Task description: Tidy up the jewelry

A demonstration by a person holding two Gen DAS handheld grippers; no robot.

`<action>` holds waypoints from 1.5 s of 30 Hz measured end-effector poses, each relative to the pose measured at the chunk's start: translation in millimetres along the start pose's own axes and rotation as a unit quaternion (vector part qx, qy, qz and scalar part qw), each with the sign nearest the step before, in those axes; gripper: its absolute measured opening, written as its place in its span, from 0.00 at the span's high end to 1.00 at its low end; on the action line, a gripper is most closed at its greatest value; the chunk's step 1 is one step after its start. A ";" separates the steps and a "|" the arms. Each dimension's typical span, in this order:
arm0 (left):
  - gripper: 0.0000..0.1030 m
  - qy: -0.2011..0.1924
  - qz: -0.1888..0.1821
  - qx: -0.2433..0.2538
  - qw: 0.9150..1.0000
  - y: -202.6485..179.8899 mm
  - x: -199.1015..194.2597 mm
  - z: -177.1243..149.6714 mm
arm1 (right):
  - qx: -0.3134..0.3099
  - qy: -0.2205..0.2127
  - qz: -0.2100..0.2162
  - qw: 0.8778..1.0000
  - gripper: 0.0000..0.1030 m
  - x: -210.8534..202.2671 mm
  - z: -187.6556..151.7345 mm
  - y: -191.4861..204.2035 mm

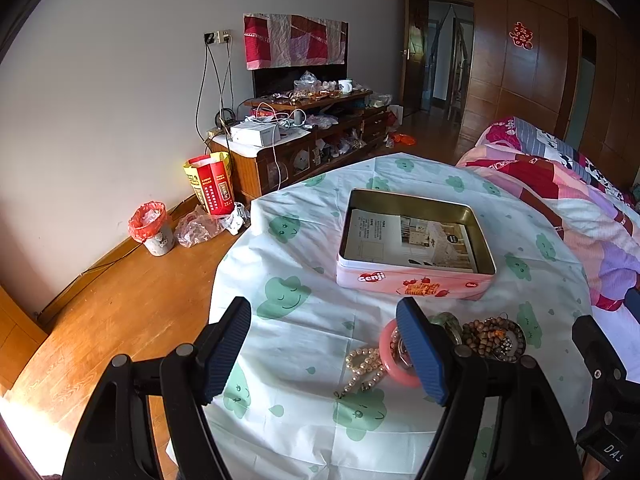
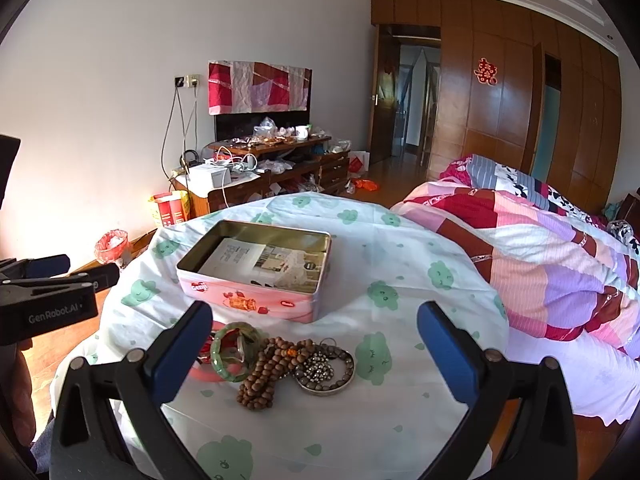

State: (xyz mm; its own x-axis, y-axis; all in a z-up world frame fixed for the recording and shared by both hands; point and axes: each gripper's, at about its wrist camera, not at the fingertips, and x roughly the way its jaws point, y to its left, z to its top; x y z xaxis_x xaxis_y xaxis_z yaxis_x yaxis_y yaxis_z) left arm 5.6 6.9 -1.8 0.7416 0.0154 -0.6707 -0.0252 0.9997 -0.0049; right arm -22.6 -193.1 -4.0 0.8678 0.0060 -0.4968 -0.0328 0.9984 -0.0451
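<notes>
A pink open tin (image 1: 412, 284) (image 2: 256, 300) with a leaflet inside sits on the cloth-covered round table (image 1: 304, 320) (image 2: 400, 264). In front of it lies a heap of jewelry: a pearl strand (image 1: 362, 368), a pink bangle (image 1: 390, 354), a green bangle (image 2: 232, 346), a wooden bead bracelet (image 1: 486, 334) (image 2: 266, 372) and a silver ring bracelet (image 2: 326, 368). My left gripper (image 1: 324, 356) is open and empty, just left of the heap. My right gripper (image 2: 316, 356) is open and empty, hovering over the heap.
A quilted bed (image 2: 540, 256) borders the table on the right. A cluttered TV cabinet (image 1: 304, 132), a red bag (image 1: 212, 188) and a small bin (image 1: 154, 228) stand along the far wall. The left gripper's body (image 2: 44, 304) shows at the left.
</notes>
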 end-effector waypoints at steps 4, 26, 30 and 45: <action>0.27 0.001 0.001 -0.001 1.000 0.3 1.5 -0.1 | -0.001 0.000 0.001 1.000 0.00 0.3 -0.6 -0.1; 0.27 0.008 0.002 0.004 1.000 -2.8 3.5 -4.2 | 0.001 0.006 0.003 1.000 0.00 5.3 -5.8 0.6; 0.27 0.007 0.001 0.004 1.000 -3.2 3.5 -4.6 | 0.000 0.007 0.003 1.000 0.00 4.7 -8.9 3.3; 0.27 0.008 0.002 0.006 1.000 -4.5 3.4 -5.2 | 0.001 0.009 0.004 1.000 0.00 4.8 -9.7 4.2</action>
State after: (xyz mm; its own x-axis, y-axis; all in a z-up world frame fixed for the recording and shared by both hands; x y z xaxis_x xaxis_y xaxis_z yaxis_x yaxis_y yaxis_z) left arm 4.8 2.3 -7.8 0.7301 0.0182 -0.6831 -0.0199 0.9998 0.0053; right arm -23.4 -189.4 -15.0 0.8583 0.0140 -0.5130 -0.0392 0.9985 -0.0383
